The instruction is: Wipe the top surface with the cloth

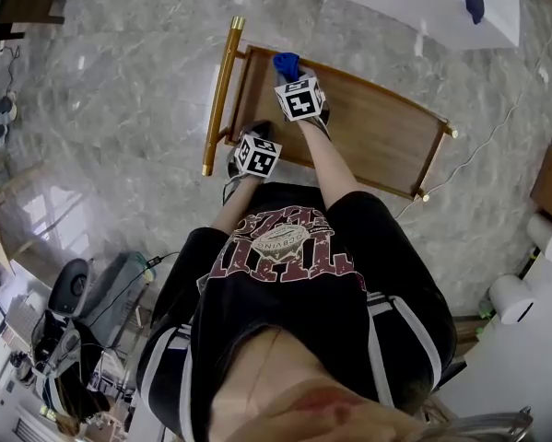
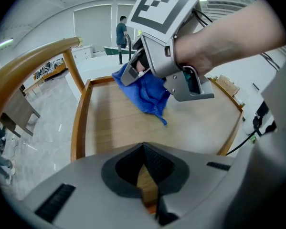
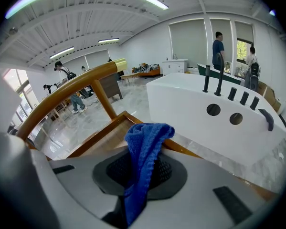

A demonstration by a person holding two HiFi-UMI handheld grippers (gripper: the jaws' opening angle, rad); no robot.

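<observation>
Cloth [image 3: 143, 142], pinched in right gripper [image 1: 290, 72], sits at top surface's [image 1: 377, 136] far-left corner; wood runs right. Left gripper [image 1: 260, 131] clamps near rail [image 1: 386, 188].

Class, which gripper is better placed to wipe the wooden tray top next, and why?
Right. The right gripper grips the blue cloth over the tray; the left gripper clamps its rim.

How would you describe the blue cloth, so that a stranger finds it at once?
Find the rectangular wooden cart top with a raised rim, on the grey marble floor. At its corner beside the golden handle bar, the right gripper pinches a crumpled blue cloth. It is the only blue, soft thing there.
</observation>
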